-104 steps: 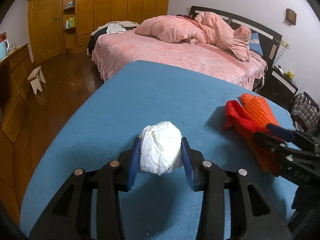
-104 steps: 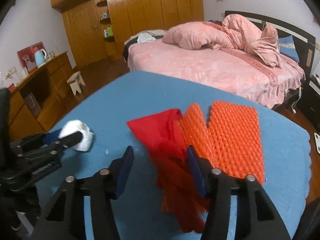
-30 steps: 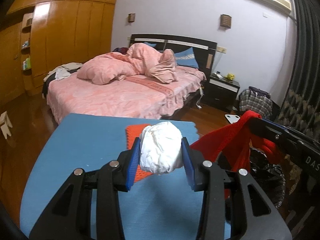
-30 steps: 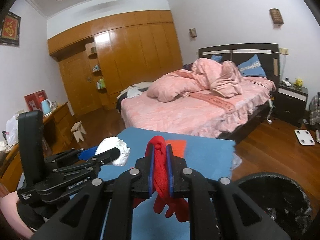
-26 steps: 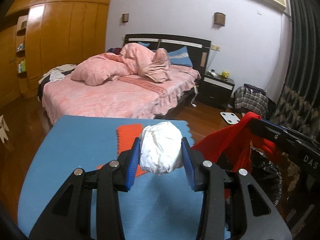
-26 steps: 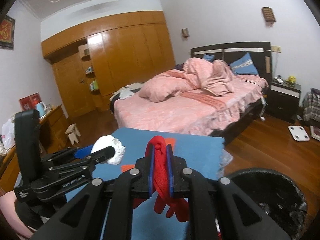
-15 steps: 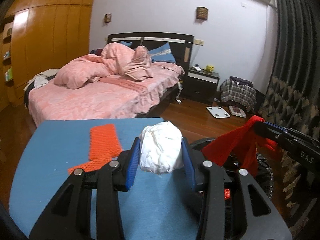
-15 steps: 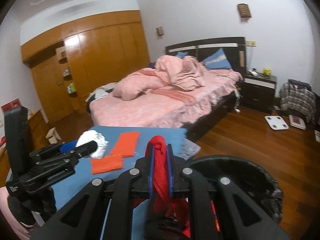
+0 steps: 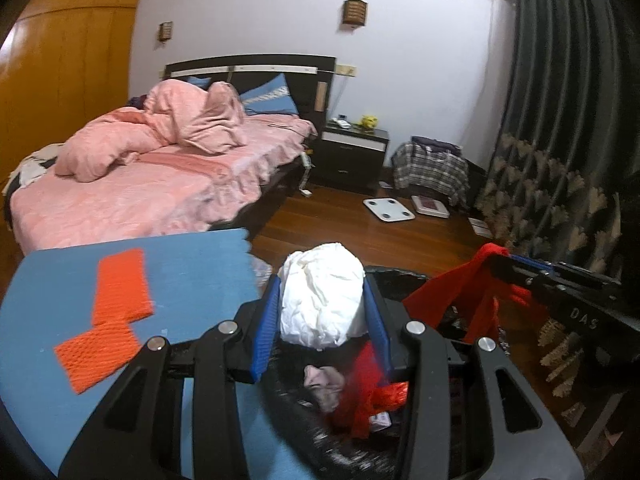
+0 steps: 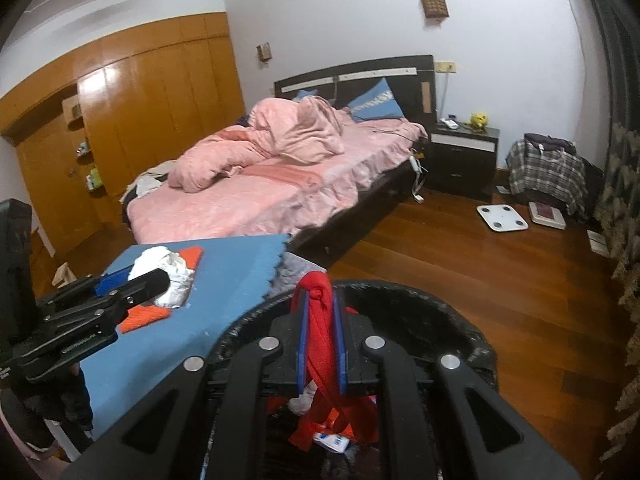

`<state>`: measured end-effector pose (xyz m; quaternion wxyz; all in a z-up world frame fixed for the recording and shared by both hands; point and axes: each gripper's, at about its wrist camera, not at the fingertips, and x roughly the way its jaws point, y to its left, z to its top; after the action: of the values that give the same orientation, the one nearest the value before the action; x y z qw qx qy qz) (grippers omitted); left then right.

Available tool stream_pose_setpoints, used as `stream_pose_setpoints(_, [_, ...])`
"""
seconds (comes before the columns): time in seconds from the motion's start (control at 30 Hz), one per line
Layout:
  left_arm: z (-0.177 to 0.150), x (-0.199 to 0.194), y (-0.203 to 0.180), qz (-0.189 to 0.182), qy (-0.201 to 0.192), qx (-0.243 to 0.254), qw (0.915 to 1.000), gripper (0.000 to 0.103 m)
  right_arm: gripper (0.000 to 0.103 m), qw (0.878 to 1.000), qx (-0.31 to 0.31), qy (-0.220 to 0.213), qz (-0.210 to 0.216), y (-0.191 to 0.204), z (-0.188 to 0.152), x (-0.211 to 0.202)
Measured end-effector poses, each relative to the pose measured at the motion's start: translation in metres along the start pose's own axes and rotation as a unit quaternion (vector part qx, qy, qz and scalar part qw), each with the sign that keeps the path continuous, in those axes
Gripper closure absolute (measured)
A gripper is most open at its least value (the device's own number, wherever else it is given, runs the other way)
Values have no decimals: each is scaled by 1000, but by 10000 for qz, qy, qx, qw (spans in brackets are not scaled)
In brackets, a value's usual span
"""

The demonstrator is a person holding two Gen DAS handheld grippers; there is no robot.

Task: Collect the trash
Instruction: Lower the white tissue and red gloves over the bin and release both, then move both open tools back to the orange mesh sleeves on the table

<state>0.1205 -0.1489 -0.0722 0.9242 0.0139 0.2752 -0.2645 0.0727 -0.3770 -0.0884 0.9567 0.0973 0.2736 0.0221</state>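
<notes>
My left gripper (image 9: 322, 316) is shut on a crumpled white paper ball (image 9: 322, 294) and holds it over the near rim of a black-lined trash bin (image 9: 400, 274). My right gripper (image 10: 320, 344) is shut on a red cloth (image 10: 320, 312) that hangs down into the same bin (image 10: 460, 320). From the left wrist view the red cloth (image 9: 452, 296) dangles to the right of the ball. Trash lies inside the bin, among it red and pale scraps (image 9: 324, 384). The paper ball also shows in the right wrist view (image 10: 166, 276).
A blue-covered table (image 9: 192, 264) stands left of the bin with orange mesh pieces (image 9: 116, 304) on it. A pink bed (image 10: 260, 196) is behind. A nightstand (image 10: 464, 152), a white scale (image 10: 502, 214) and dark curtains (image 9: 560, 140) are to the right on wooden floor.
Both grippers have swung right from the table to above the trash bin, still holding the paper ball and the red cloth. The cloth now hangs inside the bin.
</notes>
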Motion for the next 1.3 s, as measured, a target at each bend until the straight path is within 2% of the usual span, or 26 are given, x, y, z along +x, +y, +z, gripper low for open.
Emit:
stream_pose_setpoints(0.17, [-1, 22, -18, -272, 93, 91, 9995, 60, 92, 9998, 99, 102, -137, -18, -9, 3])
stream_pose_setpoints(0.3, [-6, 40, -25, -531, 272, 147, 9981, 42, 87, 9991, 198, 252, -293, -33, -14, 11])
stream_pose_setpoints(0.4, [-11, 45, -24, -621, 355, 158, 9973, 30, 71, 9983, 269, 332, -398, -41, -20, 14])
stream_pose_setpoints(0.5, [-14, 44, -22, -576, 362, 161, 9976, 26, 53, 9978, 306, 329, -489, -46, -24, 13])
stream_pose_setpoints(0.57, [-15, 38, -14, -459, 304, 145, 9984, 21, 31, 9975, 326, 266, -564, -46, -25, 11])
stream_pose_setpoints(0.67, [-16, 26, 3, -208, 182, 67, 9996, 16, 7, 9972, 315, 113, -676, -41, -23, 9])
stream_pose_setpoints(0.83, [-17, 3, 45, 333, 42, -140, 9993, 13, 6, 9981, 239, 1, -560, -19, -16, 13])
stream_pose_setpoints(0.97, [-21, -16, 83, 836, -39, -255, 9962, 12, 6, 9995, 176, -41, -274, 9, -9, 26])
stream_pose_setpoints(1.1, [-31, -33, 130, 1427, -29, -444, 9888, 12, 6, 9999, 72, 2, 99, 49, -6, 48])
stream_pose_setpoints(1.3, [-45, -44, 189, 2054, 98, -810, 9753, 12, 6, 9981, -221, 73, 575, 114, -2, 88])
